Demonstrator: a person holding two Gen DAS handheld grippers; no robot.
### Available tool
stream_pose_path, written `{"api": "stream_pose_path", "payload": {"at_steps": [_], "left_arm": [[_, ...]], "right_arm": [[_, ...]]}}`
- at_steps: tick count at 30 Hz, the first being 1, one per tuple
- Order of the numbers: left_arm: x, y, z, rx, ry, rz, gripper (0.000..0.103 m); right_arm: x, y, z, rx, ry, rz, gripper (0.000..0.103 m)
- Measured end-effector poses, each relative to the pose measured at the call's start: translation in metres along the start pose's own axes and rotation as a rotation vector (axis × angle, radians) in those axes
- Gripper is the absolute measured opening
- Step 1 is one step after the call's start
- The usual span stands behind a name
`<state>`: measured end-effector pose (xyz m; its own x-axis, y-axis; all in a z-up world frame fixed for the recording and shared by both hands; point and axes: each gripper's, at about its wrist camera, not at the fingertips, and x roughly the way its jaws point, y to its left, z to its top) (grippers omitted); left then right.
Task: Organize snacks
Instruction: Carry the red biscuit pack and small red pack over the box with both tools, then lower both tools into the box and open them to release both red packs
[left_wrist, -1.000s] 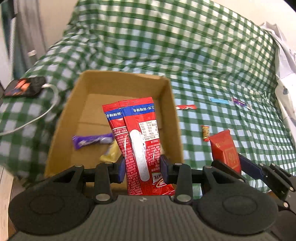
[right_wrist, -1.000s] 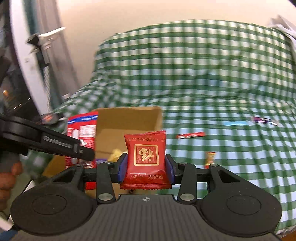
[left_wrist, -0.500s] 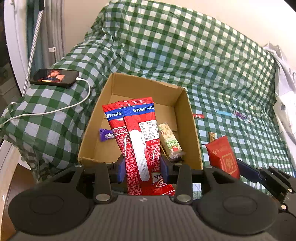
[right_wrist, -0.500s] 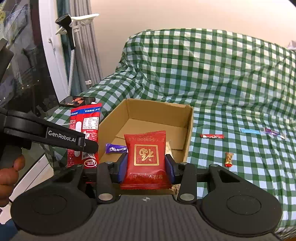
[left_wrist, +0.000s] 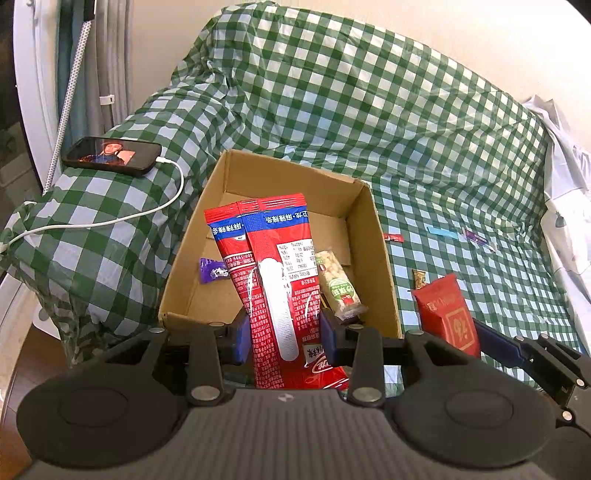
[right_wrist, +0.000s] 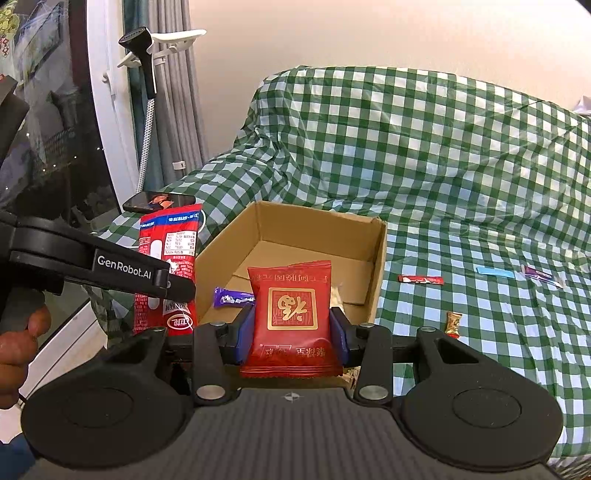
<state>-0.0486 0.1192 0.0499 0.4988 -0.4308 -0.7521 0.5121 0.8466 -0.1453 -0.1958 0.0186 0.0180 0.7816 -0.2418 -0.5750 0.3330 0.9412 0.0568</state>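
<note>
The left gripper (left_wrist: 282, 334) is clamped on a tall red pack (left_wrist: 280, 280), its blue pads pressing both sides – the pack stands upright over the near wall of the box (left_wrist: 373, 236). The right gripper (right_wrist: 291, 334) is clamped the same way on a square red packet (right_wrist: 291, 314), held upright before the box's near edge.

The box sits open on the checked cover (left_wrist: 369, 110) of the couch, near its left end. Inside lie a purple sweet (left_wrist: 214, 269) by the left wall and a nut bar (left_wrist: 338, 286) leaning toward the near right corner.

On the cover to the right of the box are loose snacks, well apart: a red stick (right_wrist: 421, 279) just beside the box, a light blue strip (right_wrist: 493, 271) and a purple wrapper (right_wrist: 541, 275) farther right, and a small gold sweet (right_wrist: 453, 323) nearer the front edge.

A phone (left_wrist: 110, 156) lies on the left armrest with a white cable (left_wrist: 110, 221) trailing toward the cover's left edge. In the right view a hand (right_wrist: 16, 354) grips the left gripper's handle at the far left.
</note>
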Motion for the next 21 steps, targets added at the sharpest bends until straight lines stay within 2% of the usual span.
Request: {"api": "stream_pose_path", "payload": {"at_steps": [21], "left_arm": [[0.009,0.005,0.006,-0.014,0.011,0.011,0.042]], "right_arm": [[0.008,-0.006,0.002,-0.001,0.024,0.0,0.044]]}}
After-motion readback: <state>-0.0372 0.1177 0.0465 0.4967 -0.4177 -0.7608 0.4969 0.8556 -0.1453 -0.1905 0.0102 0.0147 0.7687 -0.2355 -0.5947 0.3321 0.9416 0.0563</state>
